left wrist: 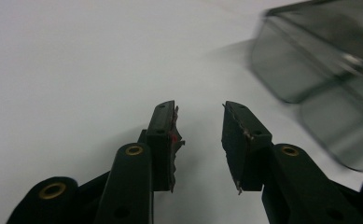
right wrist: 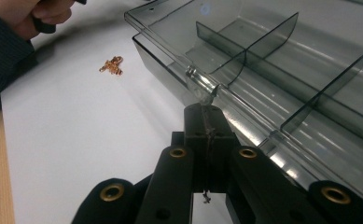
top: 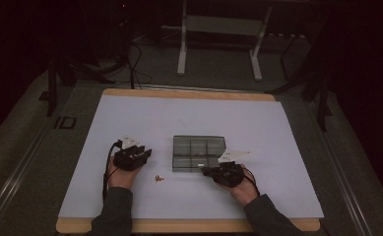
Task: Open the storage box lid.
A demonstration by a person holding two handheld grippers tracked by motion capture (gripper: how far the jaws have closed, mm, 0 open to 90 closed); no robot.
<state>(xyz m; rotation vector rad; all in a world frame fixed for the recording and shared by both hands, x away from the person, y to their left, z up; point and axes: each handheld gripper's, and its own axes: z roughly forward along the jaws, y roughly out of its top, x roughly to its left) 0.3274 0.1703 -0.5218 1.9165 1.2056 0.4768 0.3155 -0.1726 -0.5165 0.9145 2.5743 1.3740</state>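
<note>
Smoky clear plastic box mid-counter has its lid latch pinched in my right hand-held gripper, my left hand-held gripper hovers spread and empty, and the little gold chain still lies outside, unloaded.

1. The left gripper rises from the bottom edge over a white table surface.
2. Its two black jaws stand apart, with an empty gap between them.
3. The inner pads look worn and ragged, with a small red mark on the left one.
4. A smoky clear plastic box lies at the upper right, blurred, apart from the jaws.
</note>
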